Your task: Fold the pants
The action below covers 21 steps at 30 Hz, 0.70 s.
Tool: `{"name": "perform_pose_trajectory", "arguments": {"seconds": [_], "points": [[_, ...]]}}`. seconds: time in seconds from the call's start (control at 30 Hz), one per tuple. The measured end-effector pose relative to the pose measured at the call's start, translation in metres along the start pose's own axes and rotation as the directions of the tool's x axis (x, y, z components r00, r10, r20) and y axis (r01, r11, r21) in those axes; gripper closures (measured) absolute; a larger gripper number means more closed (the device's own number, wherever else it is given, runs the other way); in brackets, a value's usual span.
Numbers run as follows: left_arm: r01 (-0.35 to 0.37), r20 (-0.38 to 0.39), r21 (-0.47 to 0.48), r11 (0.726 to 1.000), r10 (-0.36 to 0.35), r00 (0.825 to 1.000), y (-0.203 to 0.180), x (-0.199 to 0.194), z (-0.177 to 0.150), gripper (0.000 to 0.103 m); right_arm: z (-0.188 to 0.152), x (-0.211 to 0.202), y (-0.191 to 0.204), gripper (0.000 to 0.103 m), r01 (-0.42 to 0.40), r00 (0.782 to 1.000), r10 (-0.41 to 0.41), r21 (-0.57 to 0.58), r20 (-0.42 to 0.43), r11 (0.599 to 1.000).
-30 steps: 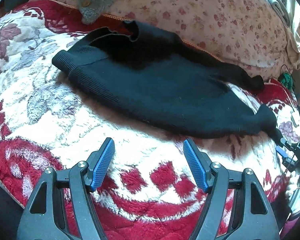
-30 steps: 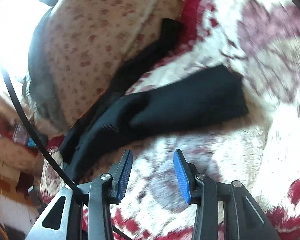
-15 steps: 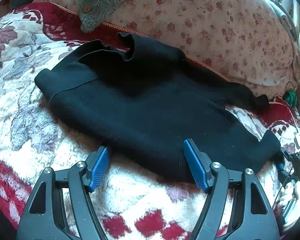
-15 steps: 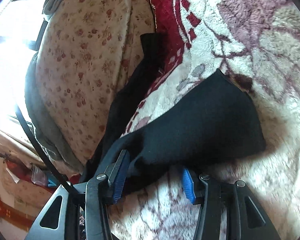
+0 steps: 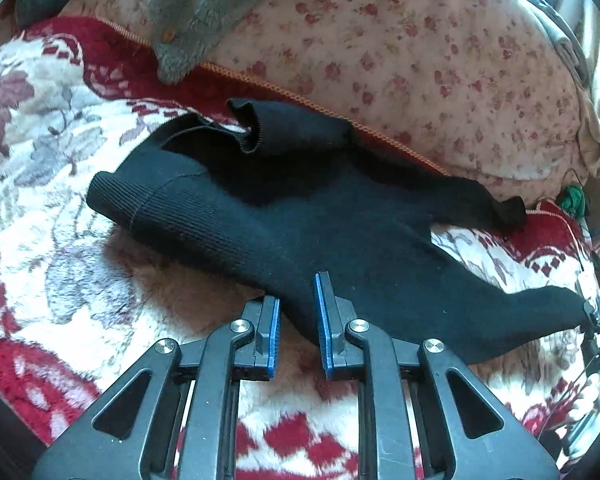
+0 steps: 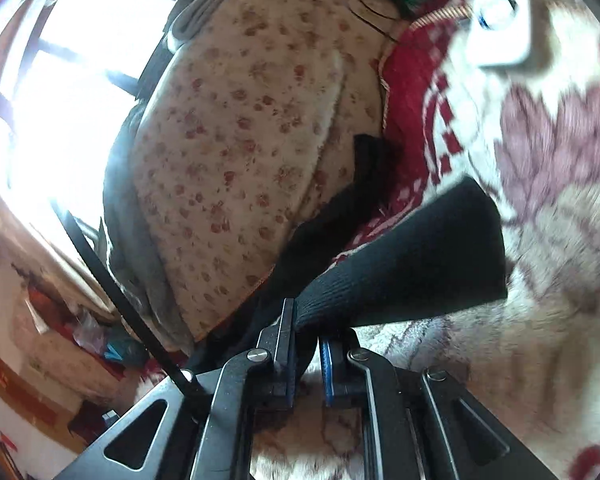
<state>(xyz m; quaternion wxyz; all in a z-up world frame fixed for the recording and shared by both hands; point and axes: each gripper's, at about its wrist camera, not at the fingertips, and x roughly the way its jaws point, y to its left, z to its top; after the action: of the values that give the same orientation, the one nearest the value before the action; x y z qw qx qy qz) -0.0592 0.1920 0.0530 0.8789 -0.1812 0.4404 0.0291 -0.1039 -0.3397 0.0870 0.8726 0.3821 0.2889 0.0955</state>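
Left wrist view: one pair of black pants [image 5: 300,216] is spread on one red-and-white blanket [image 5: 60,208]; one flowered cushion [image 5: 400,52] lies behind.
Left gripper [image 5: 298,304]: jaws closing, pants edge pinched between.
Right wrist view: one right gripper [image 6: 306,320] is clamped on a pant leg.
Writing: none readable.

Floral cushion [image 5: 400,60] blocks behind pants [image 5: 300,216]

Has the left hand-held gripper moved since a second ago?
Yes. The left hand-held gripper has advanced from the red-and-white plush blanket onto the black knit pants, jaws closing on their near edge.
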Motion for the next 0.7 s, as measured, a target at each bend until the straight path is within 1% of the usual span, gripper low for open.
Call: {"name": "perform_pose_trajectory", "arguments": {"seconds": [0.07,0.13,0.17,0.2,0.23,0.27,0.3,0.33,0.37,0.43,0.47,0.53,0.57,0.63,0.67,0.7], "points": [[-0.003,-0.002,0.014,1.0,0.003,1.0,-0.002,-0.006,-0.006,0.088,-0.002,-0.011,0.007,0.094,0.053,0.998,-0.053,-0.033,-0.022,0.998],[-0.021,-0.006,0.039,0.999,0.021,1.0,-0.003,-0.007,-0.014,0.088,-0.006,-0.019,0.004,0.094,0.103,0.994,-0.104,-0.046,-0.039,0.994],[-0.037,-0.009,0.055,0.998,0.037,0.999,-0.002,-0.005,-0.018,0.088,-0.01,-0.021,0.0,0.094,0.165,0.984,-0.169,-0.058,-0.056,0.985],[-0.056,-0.022,0.061,0.997,0.057,0.998,-0.001,0.002,-0.022,0.088,-0.014,-0.018,-0.007,0.091,0.236,0.967,-0.241,-0.071,-0.081,0.969],[-0.061,-0.035,0.053,0.997,0.062,0.997,0.002,0.006,-0.024,0.088,-0.017,-0.014,-0.013,0.088,0.283,0.952,-0.291,-0.08,-0.101,0.956],[-0.06,-0.043,0.042,0.997,0.062,0.997,0.004,0.009,-0.026,0.088,-0.019,-0.009,-0.023,0.083,0.359,0.922,-0.368,-0.09,-0.118,0.929],[-0.054,-0.036,0.033,0.998,0.055,0.998,0.006,0.009,-0.027,0.088,-0.018,-0.008,-0.033,0.082,0.44,0.886,-0.45,-0.107,-0.108,0.892],[-0.05,-0.023,0.038,0.998,0.051,0.998,0.006,0.007,-0.028,0.088,-0.017,-0.012,-0.039,0.082,0.481,0.868,-0.489,-0.106,-0.083,0.871],[-0.049,-0.006,0.049,0.998,0.049,0.999,0.004,0.004,-0.028,0.088,-0.013,-0.025,-0.048,0.082,0.497,0.866,-0.499,-0.053,-0.036,0.866],[-0.054,0.02,0.072,0.996,0.053,0.998,0.0,-0.001,-0.027,0.088,-0.008,-0.043,-0.055,0.08,0.462,0.887,-0.462,0.004,0.009,0.887],[-0.061,0.027,0.085,0.994,0.059,0.998,-0.002,-0.002,-0.026,0.088,-0.006,-0.052,-0.054,0.08,0.455,0.89,-0.455,-0.003,0.022,0.89],[-0.08,0.037,0.111,0.991,0.077,0.996,-0.006,-0.002,-0.027,0.088,-0.006,-0.055,-0.049,0.079,0.448,0.894,-0.448,-0.05,0.006,0.893],[-0.091,0.041,0.121,0.988,0.086,0.995,-0.008,-0.002,-0.028,0.088,-0.009,-0.053,-0.044,0.079,0.42,0.906,-0.423,-0.082,-0.019,0.904],[-0.101,0.033,0.13,0.986,0.098,0.995,-0.009,0.002,-0.03,0.088,-0.012,-0.048,-0.034,0.079,0.378,0.921,-0.387,-0.127,-0.046,0.917],[-0.099,0.022,0.124,0.987,0.097,0.995,-0.007,0.004,-0.03,0.088,-0.014,-0.045,-0.03,0.076,0.36,0.927,-0.371,-0.146,-0.053,0.921],[-0.093,0.012,0.113,0.989,0.093,0.996,-0.005,0.006,-0.03,0.088,-0.014,-0.038,-0.024,0.067,0.329,0.937,-0.344,-0.174,-0.066,0.928]]}}
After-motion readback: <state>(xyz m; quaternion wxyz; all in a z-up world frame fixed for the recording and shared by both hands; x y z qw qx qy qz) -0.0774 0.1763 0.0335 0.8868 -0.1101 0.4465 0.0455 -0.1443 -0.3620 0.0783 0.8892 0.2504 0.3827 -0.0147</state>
